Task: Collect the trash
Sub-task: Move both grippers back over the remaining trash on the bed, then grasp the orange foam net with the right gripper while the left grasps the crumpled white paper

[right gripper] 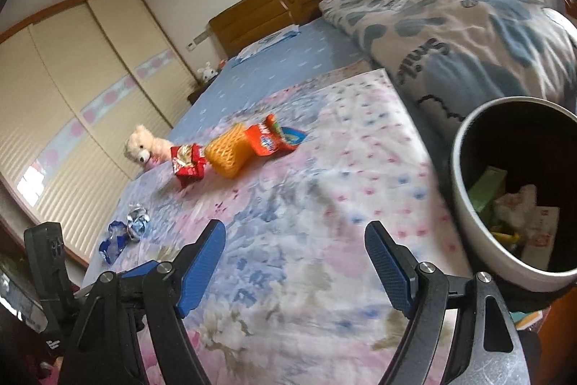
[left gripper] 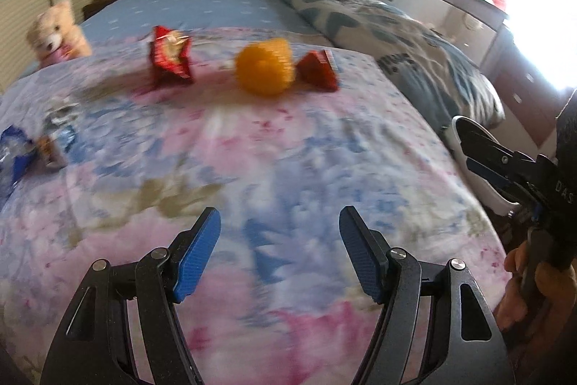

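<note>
Left gripper (left gripper: 279, 251): jaws spread, nothing between the pads, only floral bedspread (left gripper: 288, 147) seen through the gap. Right gripper (right gripper: 295, 262): jaws likewise spread and empty; it is also seen at the right edge of the left wrist view, held in a hand (left gripper: 523, 280).

Trash is scattered on the bedspread, all of it ahead of both claws and none touching them. Nearest piece: a crumpled blue and silver wrapper (left gripper: 21, 154), lying ahead and well to the left of the left gripper; from the right wrist view the same wrapper (right gripper: 124, 235) is seen beyond the left gripper's body, so the left hand is judged the nearer one. Its long axis cannot be read with confidence, the left view being motion-blurred; it appears to run roughly across the claw's line.

Farther out, mid-bed: a red snack packet (left gripper: 169, 58), an orange mesh sleeve (left gripper: 265, 67) and a red-orange wrapper (left gripper: 319, 71) just beside it, possibly touching. These lie almost straight ahead of the left gripper, well apart from it.

The bin (right gripper: 468, 204) stands just to the right of the right gripper, with litter already in it. A teddy bear (right gripper: 144, 145) sits at the far left edge of the bed, not judged to be trash.
</note>
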`<state>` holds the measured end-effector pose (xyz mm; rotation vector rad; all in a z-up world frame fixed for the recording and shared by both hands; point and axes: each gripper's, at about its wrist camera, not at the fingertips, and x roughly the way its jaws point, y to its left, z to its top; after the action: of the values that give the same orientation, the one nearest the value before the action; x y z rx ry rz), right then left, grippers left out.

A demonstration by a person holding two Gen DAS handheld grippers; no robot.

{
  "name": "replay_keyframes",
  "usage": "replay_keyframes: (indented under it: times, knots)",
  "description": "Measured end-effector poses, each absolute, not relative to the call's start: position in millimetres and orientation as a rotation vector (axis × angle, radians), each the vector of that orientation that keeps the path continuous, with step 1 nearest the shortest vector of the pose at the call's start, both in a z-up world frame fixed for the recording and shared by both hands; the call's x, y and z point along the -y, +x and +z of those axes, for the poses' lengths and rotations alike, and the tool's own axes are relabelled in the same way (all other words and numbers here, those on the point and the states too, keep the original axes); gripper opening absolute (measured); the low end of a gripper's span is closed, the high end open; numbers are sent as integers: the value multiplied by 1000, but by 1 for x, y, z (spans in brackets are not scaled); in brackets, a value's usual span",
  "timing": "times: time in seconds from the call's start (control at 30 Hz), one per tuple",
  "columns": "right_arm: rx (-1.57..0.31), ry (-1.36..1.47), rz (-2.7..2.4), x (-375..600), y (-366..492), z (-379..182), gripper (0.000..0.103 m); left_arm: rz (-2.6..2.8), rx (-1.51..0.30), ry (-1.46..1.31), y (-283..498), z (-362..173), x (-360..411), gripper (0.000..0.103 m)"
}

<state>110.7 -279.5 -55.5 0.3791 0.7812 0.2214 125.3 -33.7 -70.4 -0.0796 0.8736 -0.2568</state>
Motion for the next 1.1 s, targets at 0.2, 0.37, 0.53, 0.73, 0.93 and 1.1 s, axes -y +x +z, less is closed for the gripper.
replay_keyframes:
  times: [0.2,0.37,0.53,0.73,0.93,1.1]
  knots:
    - [-804,363,263,255,124,-63,81,-153,-855,-104,123,-71,-2,70]
    - [-820,353,301,232,136,-68,81,-65,-847,-132,127,-73,-36,70]
    - [-832,354,328,210,156,-74,81,21,-836,-143,136,-71,-66,70]
    - [-845,338,383,180,186,-79,80,115,-819,-158,154,-70,-99,76]
    - [-860,333,378,160,217,-86,80,167,-828,-162,181,-74,-124,78]
    - [-873,352,356,152,242,-93,80,190,-843,-157,200,-78,-133,78]
